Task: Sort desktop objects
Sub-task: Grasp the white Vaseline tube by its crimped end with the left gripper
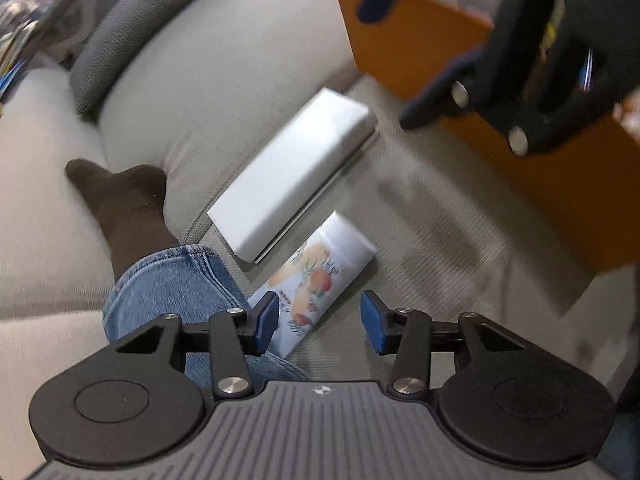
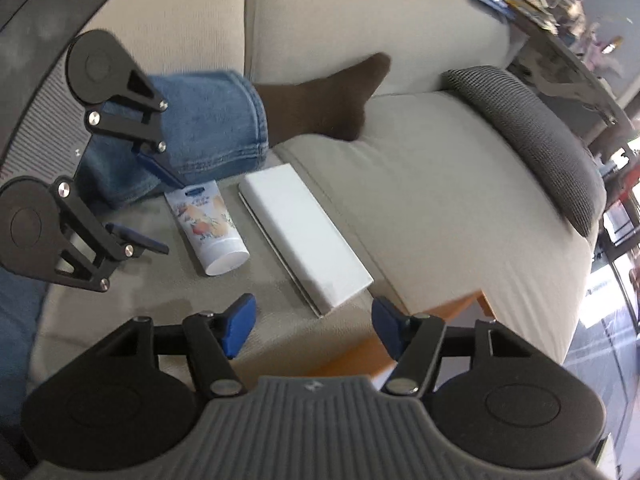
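Left tool (image 1: 319,322), spread and empty, straddles the printed cream tube (image 1: 320,276) just ahead, seemingly to grab it; right tool (image 2: 311,326) spread too.

The left gripper (image 1: 319,322) has its blue-padded jaws spread wide, with nothing between them. The right gripper (image 2: 313,326) is likewise spread apart and holds nothing. Relative to the left gripper, the right one sits ahead and to the right, raised and blurred in the left wrist view. The person's leg in blue jeans (image 1: 176,284) lies just left of the left gripper, ending in a brown-socked foot (image 1: 128,200) pointing away
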`<control>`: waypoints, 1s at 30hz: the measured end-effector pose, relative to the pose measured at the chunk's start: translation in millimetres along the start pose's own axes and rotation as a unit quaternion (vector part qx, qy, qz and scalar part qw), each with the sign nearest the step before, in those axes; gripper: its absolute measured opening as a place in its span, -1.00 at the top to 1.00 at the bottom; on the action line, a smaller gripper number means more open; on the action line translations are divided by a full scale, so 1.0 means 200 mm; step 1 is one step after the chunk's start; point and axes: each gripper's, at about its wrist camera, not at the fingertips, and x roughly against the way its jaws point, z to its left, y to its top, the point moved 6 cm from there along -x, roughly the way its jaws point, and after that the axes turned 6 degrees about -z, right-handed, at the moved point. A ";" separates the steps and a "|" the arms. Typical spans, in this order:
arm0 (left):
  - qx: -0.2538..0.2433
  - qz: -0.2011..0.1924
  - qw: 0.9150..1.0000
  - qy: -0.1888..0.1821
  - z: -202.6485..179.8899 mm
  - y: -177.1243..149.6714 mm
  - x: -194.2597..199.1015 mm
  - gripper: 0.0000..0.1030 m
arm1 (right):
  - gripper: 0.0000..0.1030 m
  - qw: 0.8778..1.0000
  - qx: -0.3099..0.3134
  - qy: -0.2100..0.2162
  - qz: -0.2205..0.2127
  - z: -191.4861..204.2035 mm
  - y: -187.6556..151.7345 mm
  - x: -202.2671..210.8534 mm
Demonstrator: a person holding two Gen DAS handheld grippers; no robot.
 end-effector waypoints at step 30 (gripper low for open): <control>0.019 -0.021 0.996 -0.085 -0.03 -0.02 -0.06 0.35 | -0.28 1.000 0.013 -0.009 0.023 -0.07 0.02 -0.17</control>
